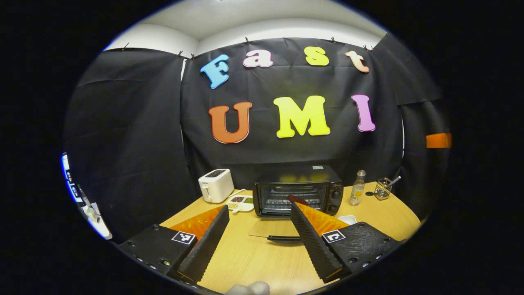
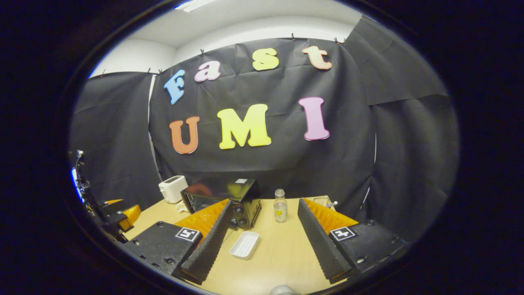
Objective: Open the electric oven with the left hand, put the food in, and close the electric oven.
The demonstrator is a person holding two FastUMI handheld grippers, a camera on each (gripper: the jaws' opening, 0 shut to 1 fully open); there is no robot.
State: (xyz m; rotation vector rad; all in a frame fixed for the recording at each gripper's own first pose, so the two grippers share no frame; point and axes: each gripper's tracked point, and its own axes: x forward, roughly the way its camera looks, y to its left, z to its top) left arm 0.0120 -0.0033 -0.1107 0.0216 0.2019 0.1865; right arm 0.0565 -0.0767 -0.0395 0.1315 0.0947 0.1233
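The black electric oven (image 1: 297, 192) stands at the back of the wooden table. Its glass door (image 1: 268, 228) lies folded down flat, with the dark handle (image 1: 286, 238) nearest me and the wire rack visible inside. My left gripper (image 1: 259, 207) is open in front of the oven with nothing between its fingers. A white divided plate of food (image 1: 240, 203) lies left of the oven. In the right gripper view the oven (image 2: 241, 196) is at left, and my right gripper (image 2: 264, 202) is open above the table. A small white tray (image 2: 245, 245) lies between its fingers, untouched.
A white toaster (image 1: 215, 185) stands left of the oven. A clear bottle (image 1: 357, 188) and a wire utensil holder (image 1: 383, 188) stand to its right. The small white tray (image 1: 348, 219) sits by the oven's right front corner. The other gripper (image 2: 118, 215) shows at far left.
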